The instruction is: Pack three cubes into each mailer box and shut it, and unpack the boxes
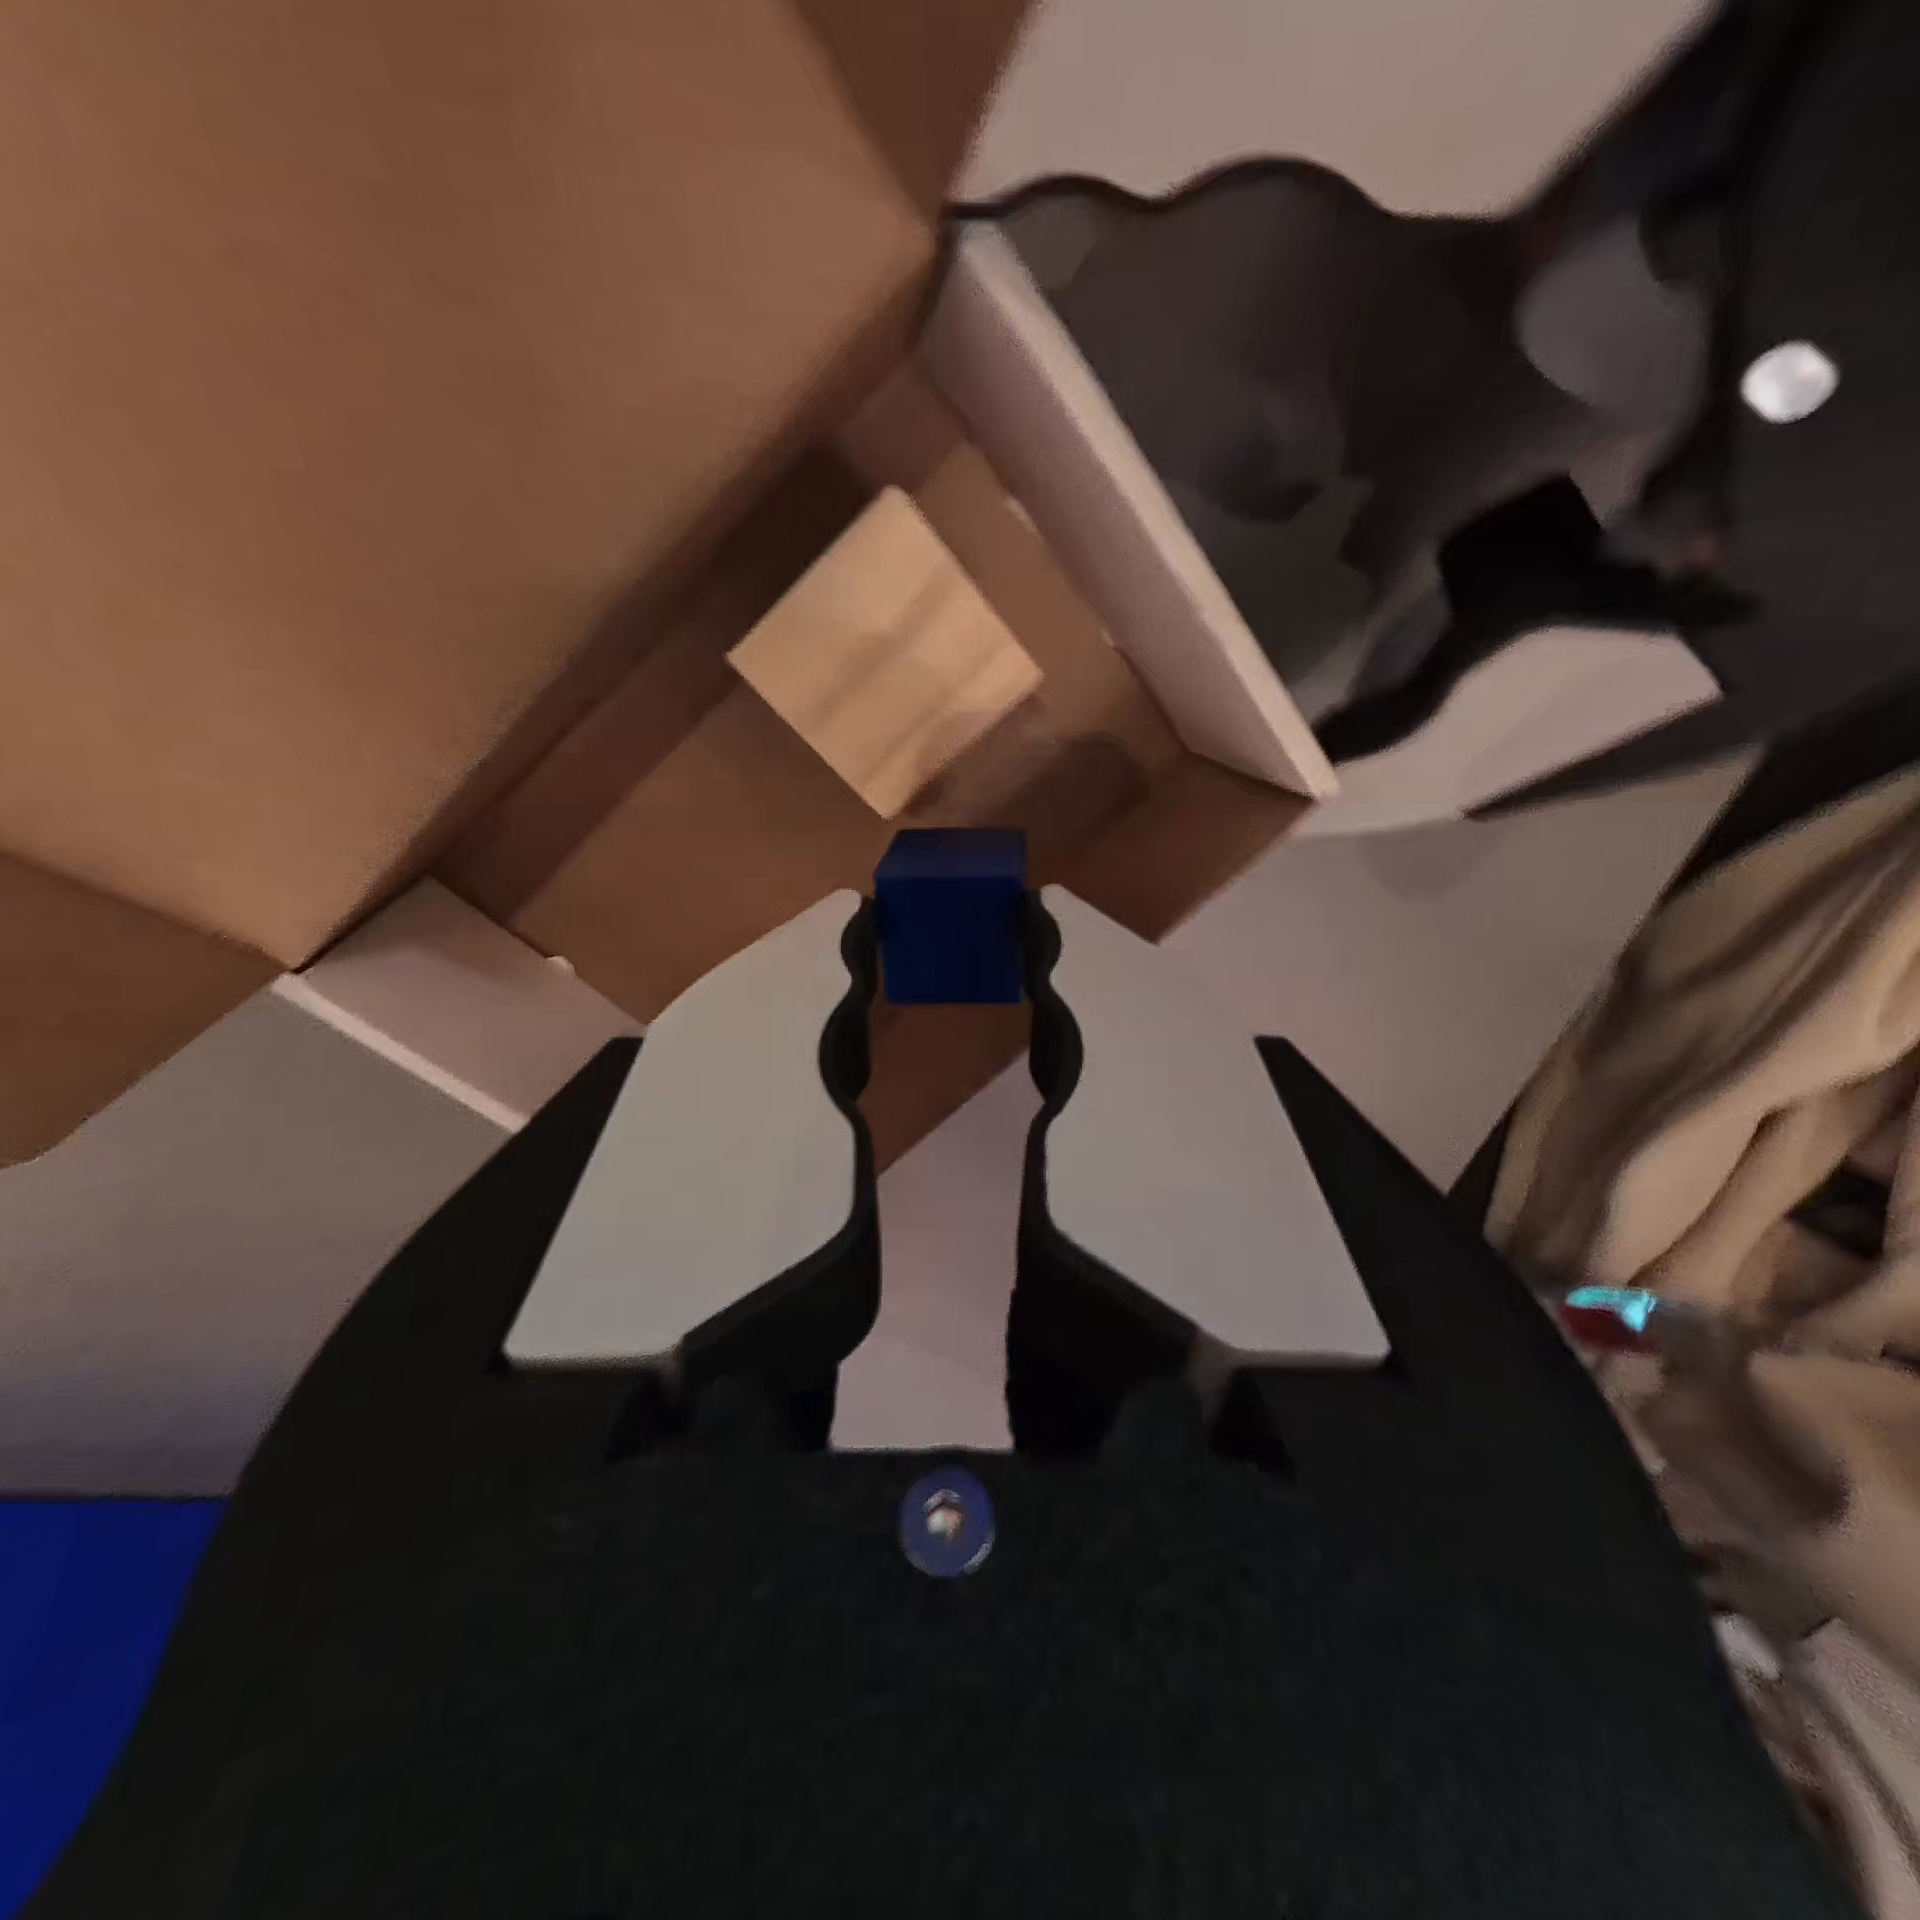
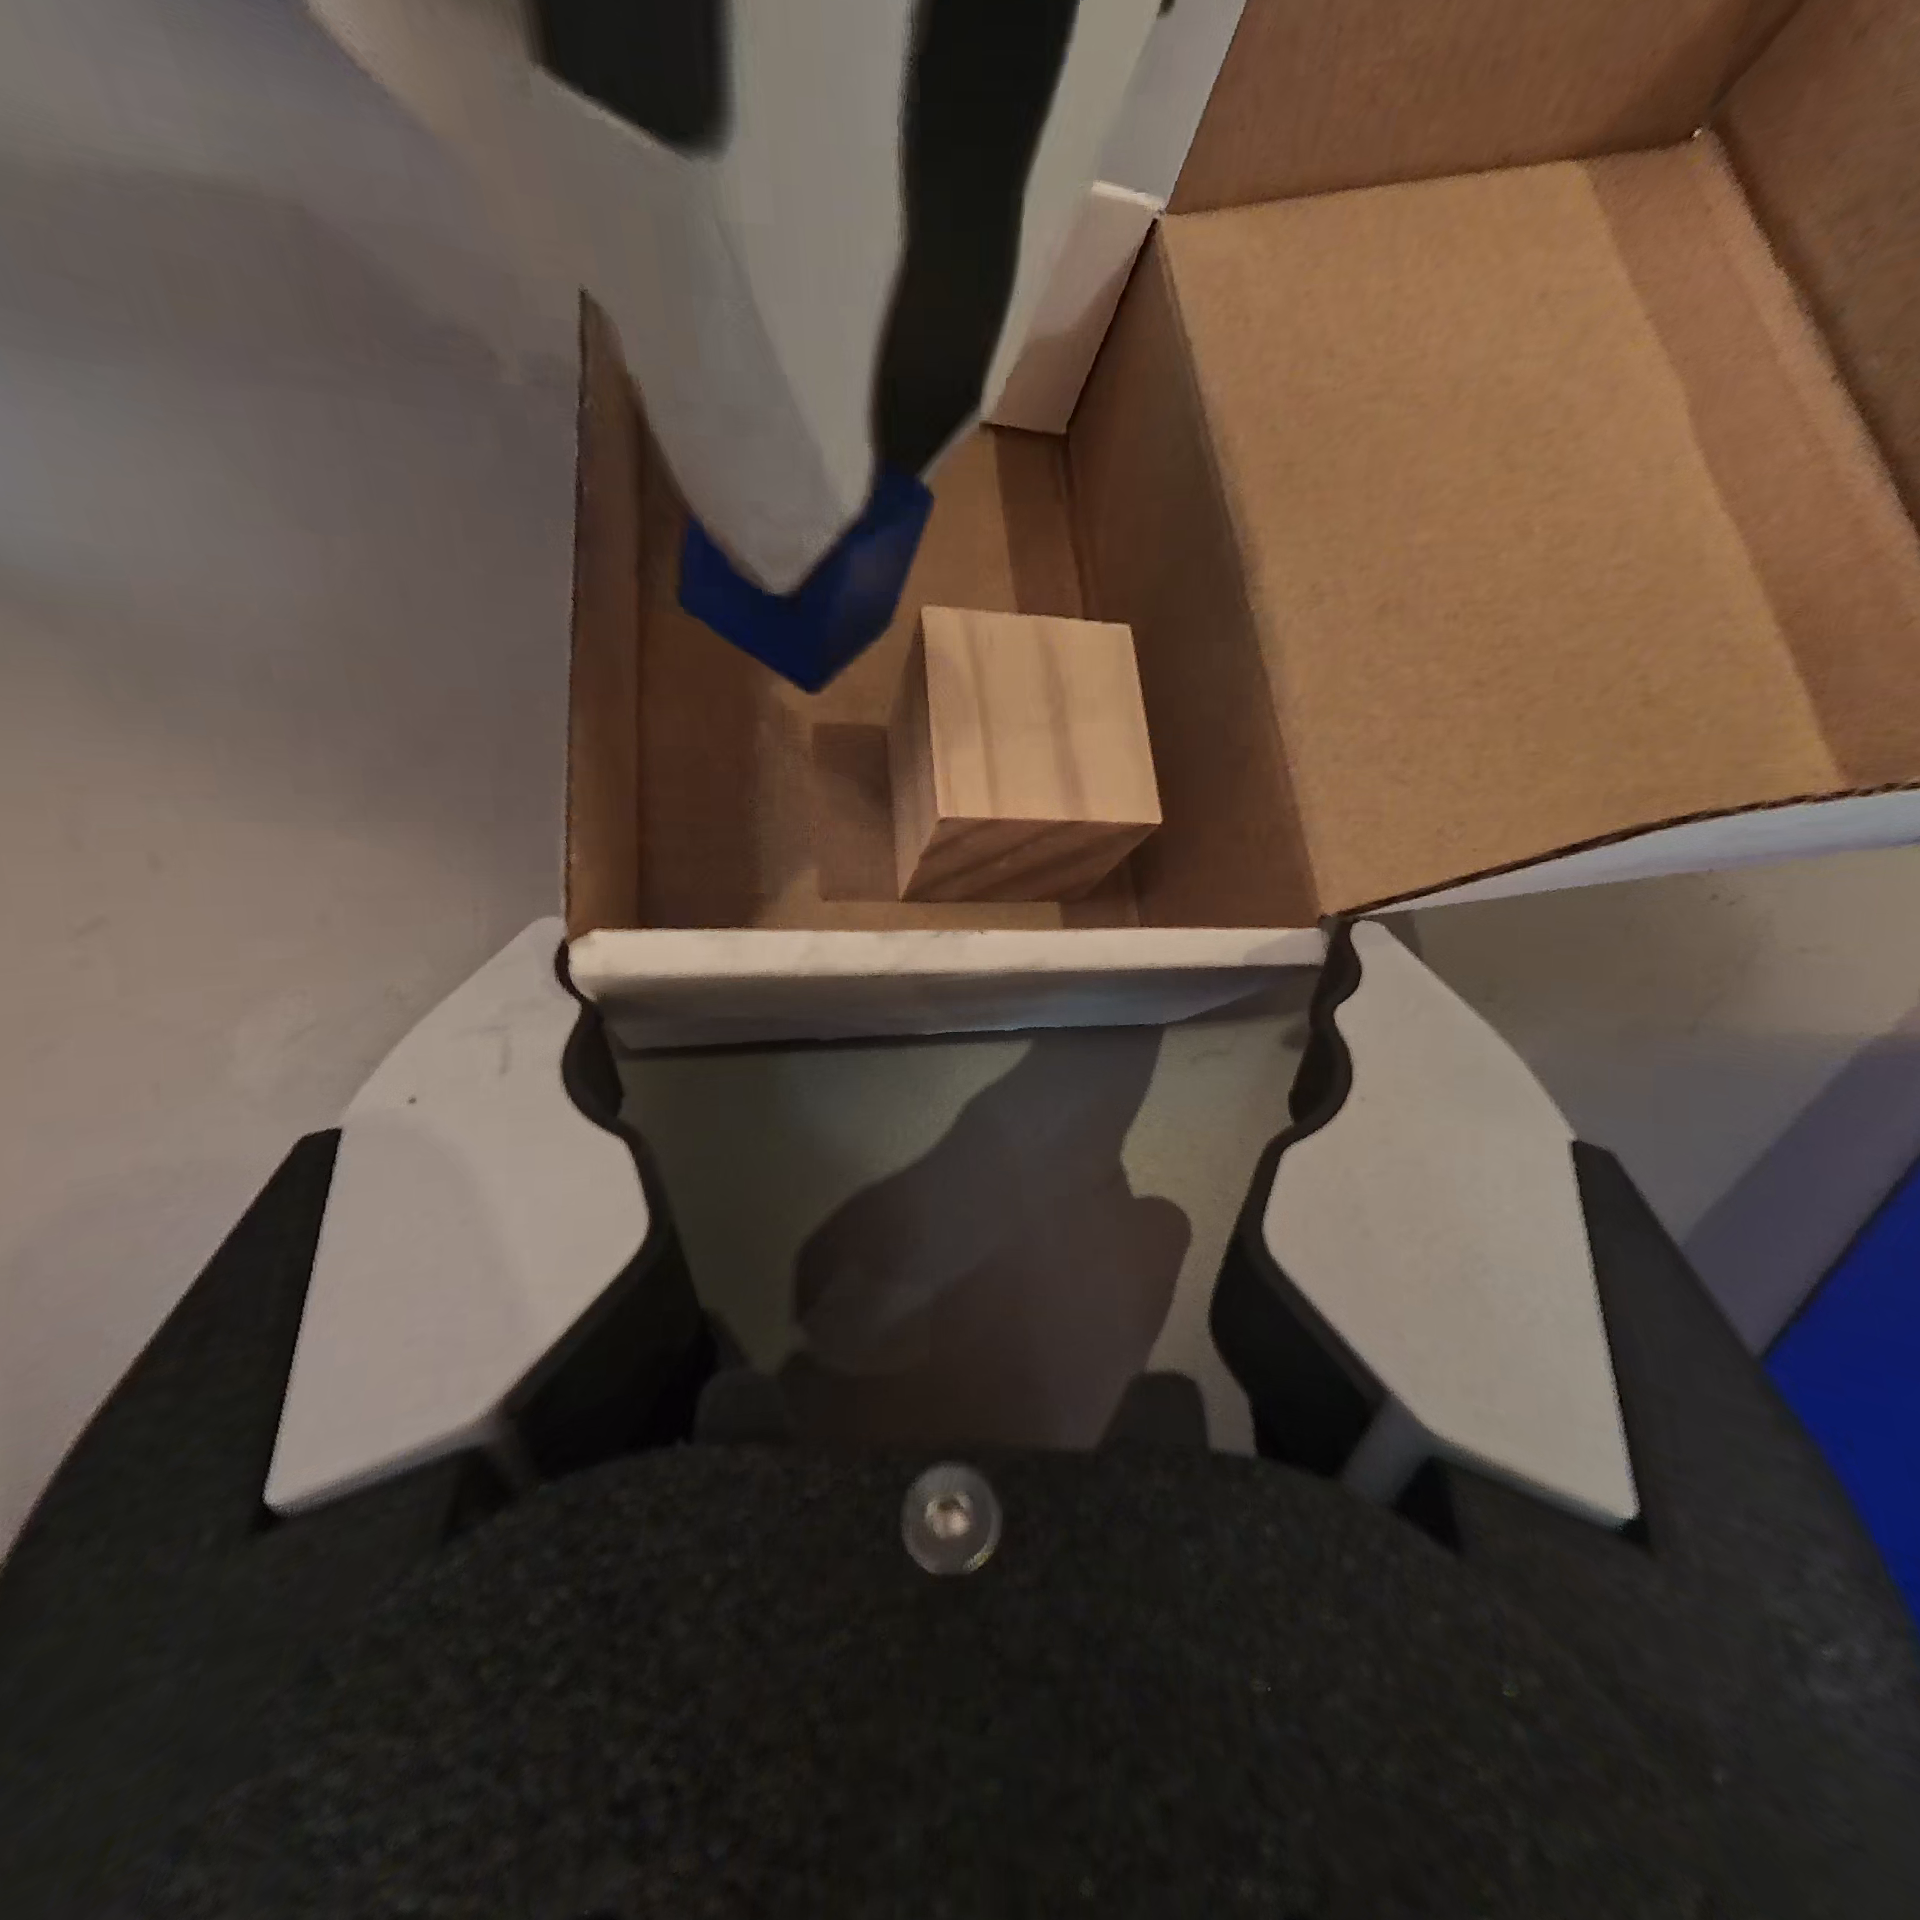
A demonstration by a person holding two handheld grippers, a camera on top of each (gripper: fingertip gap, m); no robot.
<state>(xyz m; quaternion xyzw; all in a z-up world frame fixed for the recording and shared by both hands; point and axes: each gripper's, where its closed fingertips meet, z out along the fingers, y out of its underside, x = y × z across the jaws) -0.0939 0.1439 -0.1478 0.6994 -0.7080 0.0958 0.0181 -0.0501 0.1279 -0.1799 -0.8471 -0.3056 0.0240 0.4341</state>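
1. Left gripper (image 1: 951, 940) clamped on small blue cube (image 1: 948, 914), mid-frame, over open white cardboard mailer box (image 2: 951, 961).
2. Right gripper (image 2: 951, 997) spread wide, bracing box's near wall.
3. One pale wooden cube (image 2: 1023, 753) inside; two more needed, lid open.

The open box (image 2: 1455, 499) is corrugated cardboard: raw brown and fibrous inside, with a smooth white coat outside, faintly glossy along the near wall (image 2: 935, 961). Inside sits a cube (image 2: 1023, 753) of pale, unpainted wood, its grain showing plainly. The blue cube (image 1: 951, 914) looks painted, matt and even. The near gripper (image 2: 951, 997) has a black, grainy, rough-textured body, smooth matt white fingers (image 2: 468, 1143) and dark wavy rubbery pads; a shiny metal screw (image 2: 951, 1519) sits in its middle. The table (image 2: 208, 623) is smooth, matt white. At the edge hangs creased beige cloth (image 1: 1714, 1091).
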